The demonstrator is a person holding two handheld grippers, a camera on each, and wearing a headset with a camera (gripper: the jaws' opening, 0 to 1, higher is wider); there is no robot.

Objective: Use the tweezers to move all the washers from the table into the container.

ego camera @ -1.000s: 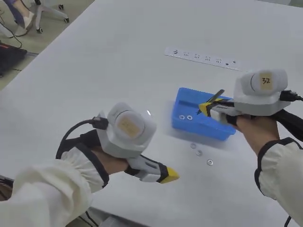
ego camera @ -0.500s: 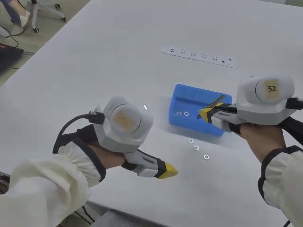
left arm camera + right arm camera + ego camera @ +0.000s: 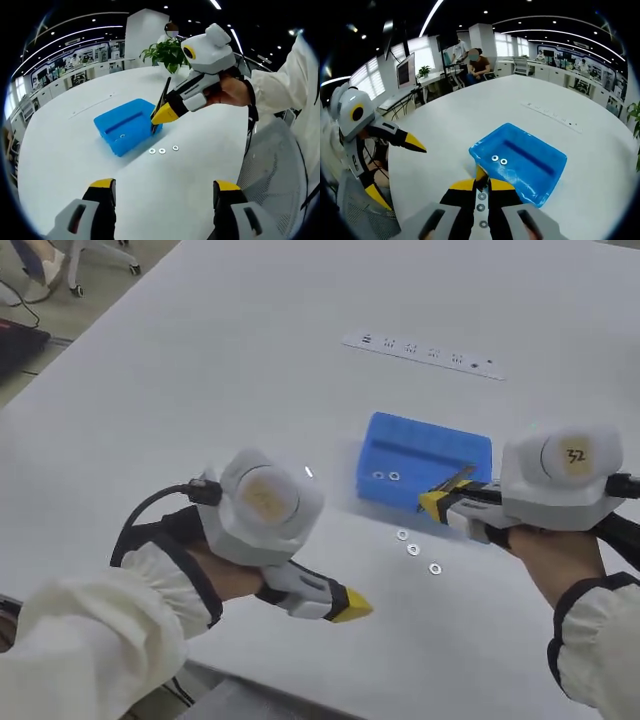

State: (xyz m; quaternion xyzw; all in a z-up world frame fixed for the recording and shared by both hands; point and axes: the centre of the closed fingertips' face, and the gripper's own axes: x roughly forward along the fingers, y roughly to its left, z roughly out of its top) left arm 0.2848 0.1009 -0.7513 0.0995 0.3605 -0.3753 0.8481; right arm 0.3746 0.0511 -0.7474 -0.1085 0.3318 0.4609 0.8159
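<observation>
Left gripper [image 3: 165,184]: held low near the table's front edge, hand wrapped under its body, jaws spread wide with nothing between them. Three washers [image 3: 413,550] lie in a short row on the bare table, just beside the near wall of the blue container [image 3: 440,445]. Right gripper [image 3: 432,502]: held level, jaws clamped on the tweezers [image 3: 457,479], above that near wall. The tweezers' tips are too small to resolve. Two washers [image 3: 386,476] lie inside the container. A power strip [image 3: 424,352] lies well beyond.
</observation>
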